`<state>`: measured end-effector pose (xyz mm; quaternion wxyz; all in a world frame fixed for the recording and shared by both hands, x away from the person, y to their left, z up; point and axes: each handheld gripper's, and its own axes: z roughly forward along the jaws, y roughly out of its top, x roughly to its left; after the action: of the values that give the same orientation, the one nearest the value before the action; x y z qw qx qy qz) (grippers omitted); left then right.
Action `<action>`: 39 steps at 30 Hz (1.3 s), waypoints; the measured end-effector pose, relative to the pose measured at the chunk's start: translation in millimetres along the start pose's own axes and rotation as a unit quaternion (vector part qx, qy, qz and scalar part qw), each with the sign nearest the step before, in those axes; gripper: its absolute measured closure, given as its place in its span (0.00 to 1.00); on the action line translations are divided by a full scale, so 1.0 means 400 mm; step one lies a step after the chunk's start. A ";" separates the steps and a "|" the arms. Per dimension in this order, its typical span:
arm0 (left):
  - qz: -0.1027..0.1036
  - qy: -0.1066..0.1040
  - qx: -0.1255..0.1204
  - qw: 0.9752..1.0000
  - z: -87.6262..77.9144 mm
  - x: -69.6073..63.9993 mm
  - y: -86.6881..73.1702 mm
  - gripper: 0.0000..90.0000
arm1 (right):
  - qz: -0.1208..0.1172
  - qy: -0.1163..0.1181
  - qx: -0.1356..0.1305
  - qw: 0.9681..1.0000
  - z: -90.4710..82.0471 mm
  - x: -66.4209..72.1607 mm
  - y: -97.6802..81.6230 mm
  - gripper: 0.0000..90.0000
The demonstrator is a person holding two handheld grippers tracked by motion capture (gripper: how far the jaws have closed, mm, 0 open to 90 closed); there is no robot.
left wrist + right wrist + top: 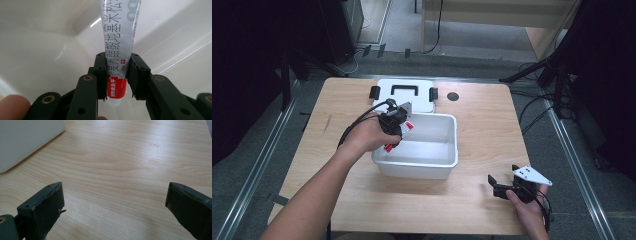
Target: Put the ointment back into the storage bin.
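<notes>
Ointment tube [119, 50] clamped between left tool [117, 75] jaws, inside white bin [447, 162]

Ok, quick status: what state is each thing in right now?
left gripper: shut on the tube, over the bin
tube: clamped, pointing into the bin
bin: open, lid off
lid: flat on the table behind the bin
right gripper: open, holding nothing, over the table

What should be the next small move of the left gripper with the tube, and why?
Probably lower a little more, then open. The left gripper is shut on the tube inside the white bin, apparently above its floor.
</notes>
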<state>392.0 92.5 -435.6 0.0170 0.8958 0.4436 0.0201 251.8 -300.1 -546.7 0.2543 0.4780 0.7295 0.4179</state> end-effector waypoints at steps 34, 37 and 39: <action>0.005 -0.062 -0.063 0.996 -0.131 0.020 -0.079 0.27 | -0.004 -0.001 0.002 1.000 0.000 0.002 0.000 0.03; -0.007 -0.054 -0.070 0.996 -0.151 0.031 -0.096 0.15 | -0.005 -0.001 0.003 1.000 0.001 0.002 0.000 0.03; -0.009 -0.055 -0.077 0.995 -0.162 0.042 -0.106 0.13 | -0.003 -0.002 0.004 1.000 0.001 0.002 0.000 0.03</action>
<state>365.2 132.2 -372.5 0.1104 0.8875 0.4473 0.0050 251.6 -299.1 -546.8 0.2555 0.4777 0.7318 0.4134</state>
